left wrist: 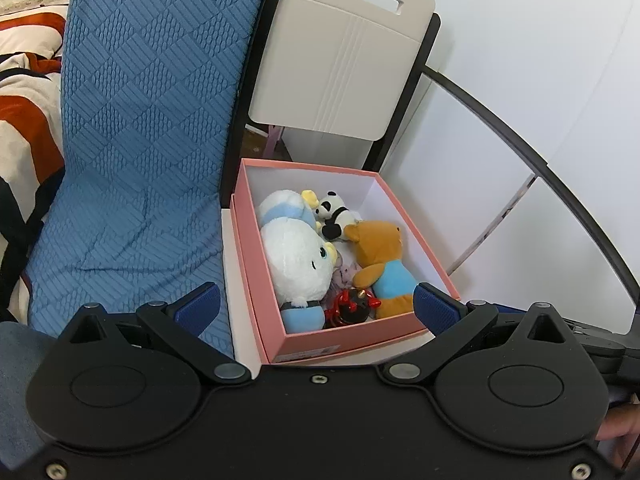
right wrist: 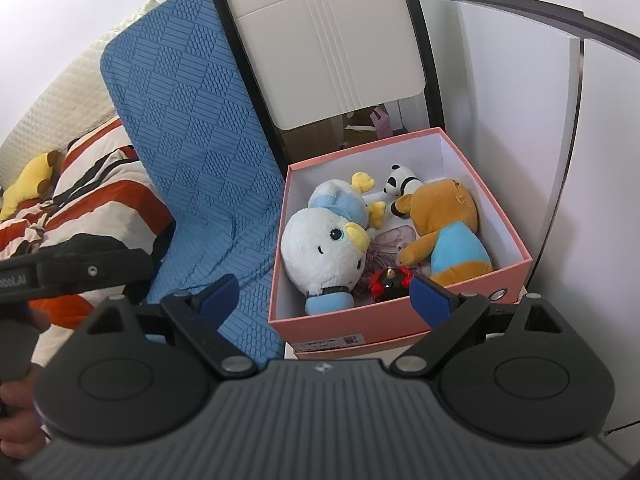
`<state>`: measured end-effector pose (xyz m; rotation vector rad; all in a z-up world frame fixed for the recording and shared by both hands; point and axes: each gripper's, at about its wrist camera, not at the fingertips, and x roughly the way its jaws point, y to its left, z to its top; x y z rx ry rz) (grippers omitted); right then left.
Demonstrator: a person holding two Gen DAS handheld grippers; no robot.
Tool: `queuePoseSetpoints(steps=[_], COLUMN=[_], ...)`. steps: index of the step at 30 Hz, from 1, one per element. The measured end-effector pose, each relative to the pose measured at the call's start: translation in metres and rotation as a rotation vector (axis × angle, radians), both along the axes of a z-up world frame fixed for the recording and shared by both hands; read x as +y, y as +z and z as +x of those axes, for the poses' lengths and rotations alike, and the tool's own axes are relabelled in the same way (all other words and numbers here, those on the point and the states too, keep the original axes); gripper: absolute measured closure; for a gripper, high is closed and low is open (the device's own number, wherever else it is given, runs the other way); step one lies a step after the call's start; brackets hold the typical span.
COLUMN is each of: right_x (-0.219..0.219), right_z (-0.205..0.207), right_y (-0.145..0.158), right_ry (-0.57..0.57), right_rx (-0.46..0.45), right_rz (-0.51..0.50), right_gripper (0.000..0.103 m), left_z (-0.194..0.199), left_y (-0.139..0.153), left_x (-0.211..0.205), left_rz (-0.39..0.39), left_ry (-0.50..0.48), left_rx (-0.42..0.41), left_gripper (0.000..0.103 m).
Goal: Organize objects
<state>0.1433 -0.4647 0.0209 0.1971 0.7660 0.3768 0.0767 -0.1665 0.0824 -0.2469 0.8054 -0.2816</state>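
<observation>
Pink box (right wrist: 352,322) holds plush toys (right wrist: 324,256), perhaps tightly packed.

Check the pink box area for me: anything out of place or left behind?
One yellow plush lies on the striped bedding, apart from the pink box where the other toys are piled. Both the left gripper and right gripper are open and empty. Nothing looks spilled or damaged.

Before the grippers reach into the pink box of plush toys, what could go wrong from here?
1. The pink cardboard box appears to sit on its own lid on a narrow white surface; a push might slide it off.
2. The small red and black toy lies wedged between the white and blue plush duck and the brown bear in a blue shirt, so the open right gripper might catch plush instead.
</observation>
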Motion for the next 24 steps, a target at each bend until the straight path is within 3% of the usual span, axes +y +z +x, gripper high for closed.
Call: queuePoseSetpoints(steps=[24], right_x=[-0.003], right_z=[-0.016], right_y=[0.02], right_ry=[-0.023], right_rx=[-0.007], right_rz=[0.006], right_gripper=[0.009], left_z=[-0.015], left_y=[0.02], left_x=[-0.008], left_rz=[0.025], left_ry=[-0.029], left_rx=[-0.03], left_gripper=[0.0])
